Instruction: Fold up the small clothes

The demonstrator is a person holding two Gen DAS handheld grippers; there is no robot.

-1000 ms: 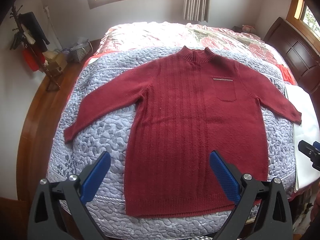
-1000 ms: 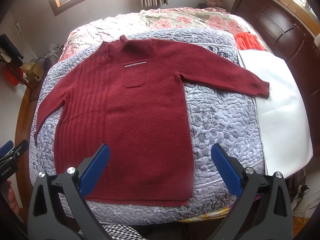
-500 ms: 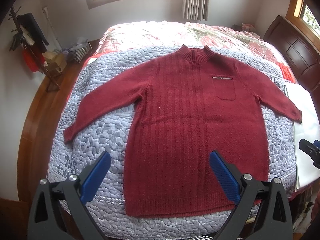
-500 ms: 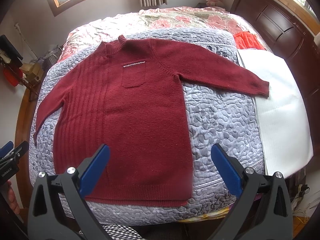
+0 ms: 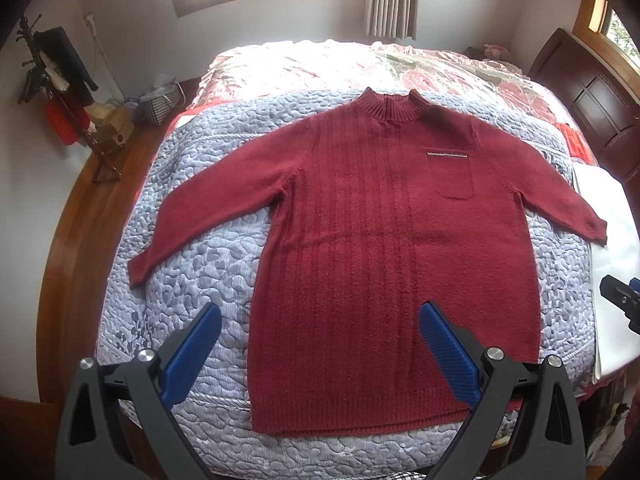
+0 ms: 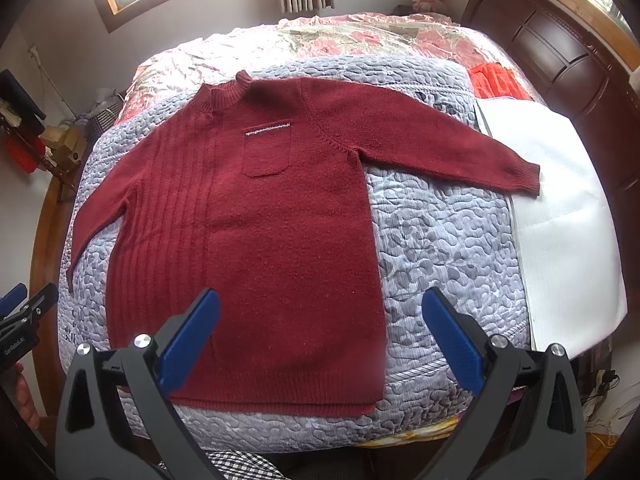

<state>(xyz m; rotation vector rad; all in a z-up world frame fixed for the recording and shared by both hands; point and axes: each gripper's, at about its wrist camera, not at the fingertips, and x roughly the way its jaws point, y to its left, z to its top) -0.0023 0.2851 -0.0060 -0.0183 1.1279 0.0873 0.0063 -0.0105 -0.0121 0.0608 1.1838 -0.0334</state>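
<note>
A dark red knit sweater [image 5: 376, 248] [image 6: 256, 240] lies flat and face up on the grey quilted cover [image 5: 208, 264] [image 6: 444, 248] of a bed, both sleeves spread out, collar at the far side, hem at the near edge. A small chest pocket [image 5: 450, 174] [image 6: 266, 150] with a light trim shows. My left gripper [image 5: 320, 334] hangs open above the hem's left half, nothing between its blue pads. My right gripper [image 6: 320, 322] is open too, above the hem's right corner. Each view catches the other gripper at its edge.
A white sheet [image 6: 560, 216] lies along the bed's right side, with an orange cloth [image 6: 496, 80] behind it. A dark wooden headboard [image 6: 560, 44] stands at the right. A coat stand and boxes [image 5: 64, 96] sit on the floor at the left. A floral bedspread [image 5: 340, 64] covers the far part.
Both views have shifted only slightly; the sweater lies as before and both grippers stay open.
</note>
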